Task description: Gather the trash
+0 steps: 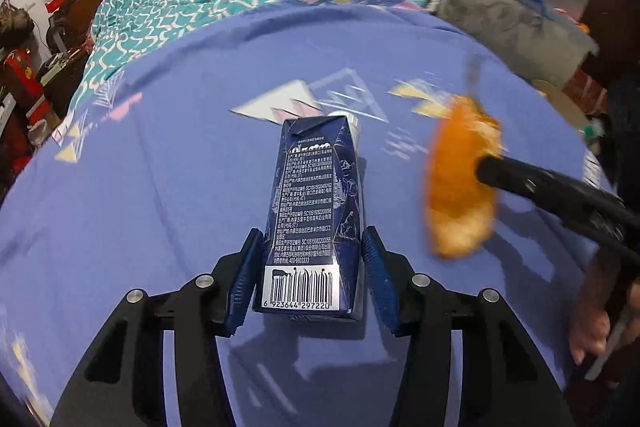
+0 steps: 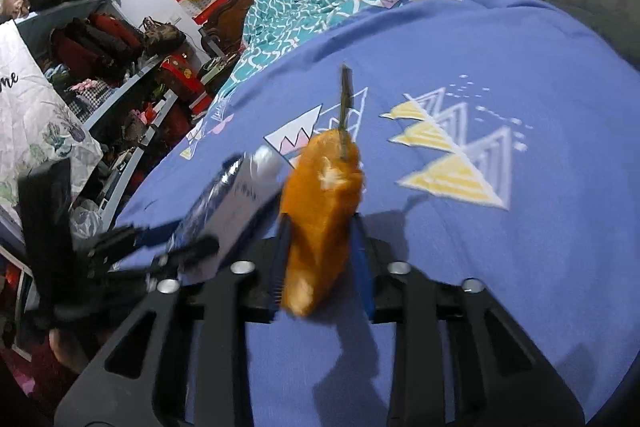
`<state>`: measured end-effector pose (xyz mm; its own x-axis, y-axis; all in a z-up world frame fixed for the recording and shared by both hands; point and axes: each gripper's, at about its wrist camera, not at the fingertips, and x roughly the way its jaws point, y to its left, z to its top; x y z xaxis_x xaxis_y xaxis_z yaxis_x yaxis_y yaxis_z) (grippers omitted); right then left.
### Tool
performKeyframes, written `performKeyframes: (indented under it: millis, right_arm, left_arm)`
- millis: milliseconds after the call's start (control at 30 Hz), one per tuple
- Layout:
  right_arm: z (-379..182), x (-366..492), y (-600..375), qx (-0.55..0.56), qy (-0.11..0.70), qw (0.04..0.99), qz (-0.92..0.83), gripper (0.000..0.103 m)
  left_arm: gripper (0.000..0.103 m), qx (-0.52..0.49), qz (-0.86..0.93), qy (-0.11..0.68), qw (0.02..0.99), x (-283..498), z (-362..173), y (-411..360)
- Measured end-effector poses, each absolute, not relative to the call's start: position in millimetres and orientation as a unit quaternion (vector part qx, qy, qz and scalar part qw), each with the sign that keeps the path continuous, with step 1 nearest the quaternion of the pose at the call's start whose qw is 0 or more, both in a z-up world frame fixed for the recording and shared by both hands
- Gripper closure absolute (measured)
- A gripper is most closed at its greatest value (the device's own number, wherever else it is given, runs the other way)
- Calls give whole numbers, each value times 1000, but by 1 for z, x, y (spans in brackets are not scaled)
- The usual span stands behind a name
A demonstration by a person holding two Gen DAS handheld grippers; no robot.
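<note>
**Both pieces of trash are between your jaws; the bin lies ahead and to the right**

Your left gripper point(image 1: 312, 267) has the dark blue drink carton point(image 1: 316, 211) between its jaws. The carton's long axis runs straight out along the fingers, barcode end nearest the camera and capped top pointing away across the bed. The jaws stand at a middling width with the blue pads right against the carton's sides. They look clamped on it, though a thin sliver of gap shows on the right side, so treat the grip as light.

Your right gripper point(image 2: 320, 255) is closed narrow on the orange peel point(image 2: 320, 211). The peel stands up between the pads, its long axis roughly along the fingers, and a thin dark stalk point(image 2: 346, 95) sticks out of its far end. Motion blur softens the peel's outline.

Both things hang just over the blue bedsheet point(image 1: 140, 187), with the peel to the right of the carton and near it but not touching.

The relation that matters next: the grey plastic-lined bin point(image 1: 512, 31) sits at the far right edge of the bed in the left view, beyond the peel. Your right hand is the nearer one, so I would expect the peel to go first, with the carton crossing rightward after it.
</note>
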<state>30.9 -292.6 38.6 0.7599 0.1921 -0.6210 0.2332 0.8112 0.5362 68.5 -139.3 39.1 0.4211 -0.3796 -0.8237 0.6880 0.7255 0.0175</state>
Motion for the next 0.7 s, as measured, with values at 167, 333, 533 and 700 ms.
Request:
performKeyframes:
  millis: [167, 333, 533, 700]
  right_arm:
    - [36, -11, -288, 289, 350, 891, -28, 81]
    - [27, -32, -297, 312, 352, 882, -30, 55]
    - [29, -37, -306, 310, 337, 887, -51, 17]
    - [30, -12, -294, 304, 358, 882, -35, 11]
  left_arm:
    - [54, 170, -339, 410, 829, 9, 46, -139]
    - [44, 175, -311, 418, 835, 8, 42, -141]
    - [29, 176, -304, 402, 846, 16, 52, -140]
    - [23, 177, -308, 405, 843, 18, 50, -147]
